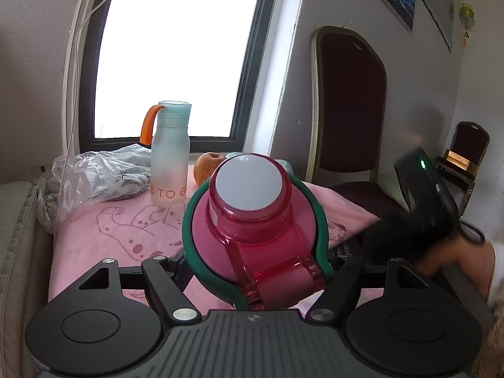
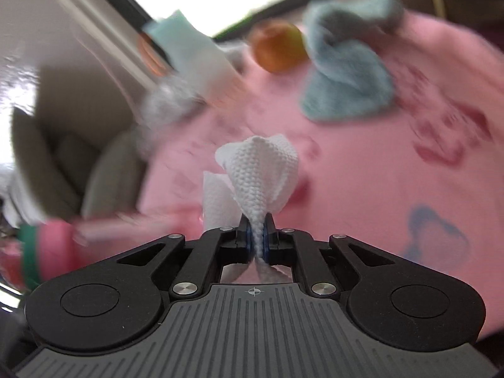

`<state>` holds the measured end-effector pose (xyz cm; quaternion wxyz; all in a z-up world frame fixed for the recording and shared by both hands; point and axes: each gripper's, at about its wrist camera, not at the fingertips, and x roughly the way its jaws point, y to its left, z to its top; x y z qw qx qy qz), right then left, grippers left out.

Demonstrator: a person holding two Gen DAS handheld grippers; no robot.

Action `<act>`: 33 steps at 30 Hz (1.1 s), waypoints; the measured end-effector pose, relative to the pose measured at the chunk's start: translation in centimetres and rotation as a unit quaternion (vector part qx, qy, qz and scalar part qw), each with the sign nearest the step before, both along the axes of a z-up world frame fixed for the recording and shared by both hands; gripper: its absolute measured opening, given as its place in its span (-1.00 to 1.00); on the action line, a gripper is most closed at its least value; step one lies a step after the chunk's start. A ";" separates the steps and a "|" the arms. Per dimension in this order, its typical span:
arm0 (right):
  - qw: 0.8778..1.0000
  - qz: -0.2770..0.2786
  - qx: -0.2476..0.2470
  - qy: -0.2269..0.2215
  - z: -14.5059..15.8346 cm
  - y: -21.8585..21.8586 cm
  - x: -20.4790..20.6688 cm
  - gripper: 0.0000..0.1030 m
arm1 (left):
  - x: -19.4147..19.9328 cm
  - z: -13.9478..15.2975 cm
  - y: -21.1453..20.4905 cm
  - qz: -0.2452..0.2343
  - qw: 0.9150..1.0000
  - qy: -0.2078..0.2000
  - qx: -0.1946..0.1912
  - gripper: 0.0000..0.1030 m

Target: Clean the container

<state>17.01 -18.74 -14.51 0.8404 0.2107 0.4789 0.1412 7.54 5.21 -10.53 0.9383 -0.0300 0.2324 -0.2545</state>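
Note:
My left gripper (image 1: 258,263) is shut on a pink translucent bottle (image 1: 252,220) with a white-topped cap and a dark green band, and holds it above the pink tablecloth (image 1: 126,233). The bottle's body is hidden behind its lid. My right gripper (image 2: 258,236) is shut on a bunched white paper towel (image 2: 261,170) that sticks up between its pads. In the left wrist view, the right gripper (image 1: 419,220) is a dark blur to the right of the bottle. In the blurred right wrist view, the pink bottle (image 2: 53,245) is at the far left.
A frosted teal bottle (image 1: 170,157) with an orange handle, an apple (image 1: 208,167) and a crumpled plastic bag (image 1: 94,173) stand near the window. A blue cloth (image 2: 346,85) lies on the far side of the table. A dark padded chair (image 1: 349,110) is to the right.

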 end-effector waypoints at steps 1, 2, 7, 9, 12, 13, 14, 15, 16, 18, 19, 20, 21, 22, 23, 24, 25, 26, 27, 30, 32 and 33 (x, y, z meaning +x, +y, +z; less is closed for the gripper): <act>1.000 0.005 -0.001 0.012 -0.6 -0.1 -0.2 -0.81 | 0.1 0.0 0.0 0.000 1.000 0.001 0.000 0.39; 1.000 0.011 -0.005 0.014 -1.0 -0.1 -0.5 -0.81 | 0.2 0.1 0.0 0.001 1.000 0.004 -0.001 0.39; 0.999 0.031 -0.021 -0.010 -0.2 0.2 -2.3 -0.81 | 1.7 0.7 -0.2 0.001 1.000 0.020 0.001 0.39; 0.999 0.033 -0.004 -0.027 0.7 -0.3 -3.2 -0.81 | 2.7 1.0 -0.8 0.007 1.000 0.028 0.005 0.39; 0.996 0.015 0.059 -0.064 2.3 -2.2 -4.5 -0.81 | 4.1 1.5 -2.3 0.013 0.999 0.030 0.025 0.39; 0.994 0.008 0.084 -0.077 2.7 -2.9 -4.9 -0.81 | 4.5 1.6 -2.9 0.015 0.999 0.029 0.033 0.39; 0.990 0.000 0.107 -0.088 3.1 -3.8 -5.4 -0.81 | 4.8 1.6 -3.7 0.019 0.999 0.029 0.042 0.39; 0.988 -0.010 0.121 -0.099 3.5 -4.5 -5.9 -0.81 | 5.1 1.7 -4.4 0.024 0.998 0.029 0.051 0.39; 0.986 -0.022 0.122 -0.108 3.8 -5.0 -6.1 -0.81 | 5.3 1.7 -5.0 0.029 0.997 0.029 0.059 0.39; 0.986 -0.046 0.102 -0.120 4.4 -5.4 -6.1 -0.81 | 5.6 1.8 -6.3 0.042 0.996 0.029 0.074 0.40; 0.988 -0.056 0.081 -0.123 4.7 -5.6 -6.2 -0.81 | 5.5 1.8 -6.8 0.050 0.995 0.030 0.078 0.40; 0.988 -0.063 0.060 -0.124 5.0 -5.8 -6.6 -0.81 | 5.5 1.8 -7.2 0.060 0.995 0.033 0.078 0.42; 0.989 -0.068 0.045 -0.124 5.2 -6.0 -6.8 -0.81 | 5.4 1.7 -7.4 0.072 0.994 0.039 0.077 0.46; 0.989 -0.072 0.038 -0.124 5.2 -6.1 -6.9 -0.81 | 5.4 1.6 -7.6 0.087 0.992 0.046 0.076 0.52; 0.989 -0.075 0.030 -0.125 5.3 -6.2 -7.0 -0.81 | 5.3 1.6 -7.8 0.107 0.990 0.053 0.076 0.67; 0.989 -0.077 0.027 -0.126 5.3 -6.4 -7.1 -0.81 | 5.1 1.5 -8.0 0.130 0.987 0.056 0.076 0.79; 0.988 -0.079 0.028 -0.127 5.3 -6.6 -7.3 -0.81 | 5.0 1.4 -8.1 0.153 0.984 0.058 0.075 0.81; 0.988 -0.080 0.029 -0.128 5.3 -6.8 -7.6 -0.80 | 4.9 1.4 -8.3 0.171 0.981 0.058 0.073 0.83; 0.988 -0.081 0.031 -0.129 5.4 -6.9 -7.8 -0.80 | 4.6 1.5 -8.5 0.185 0.979 0.057 0.068 0.83; 0.987 -0.085 0.036 -0.130 5.0 -7.3 -7.7 -0.77 | 4.1 2.1 -9.4 0.226 0.971 0.056 0.055 0.85; 0.987 -0.088 0.040 -0.130 4.8 -7.6 -7.6 -0.75 | 4.0 2.3 -10.1 0.250 0.965 0.061 0.053 0.85; 0.986 -0.091 0.040 -0.130 4.7 -7.7 -7.6 -0.73 | 4.1 2.4 -10.5 0.259 0.962 0.066 0.055 0.85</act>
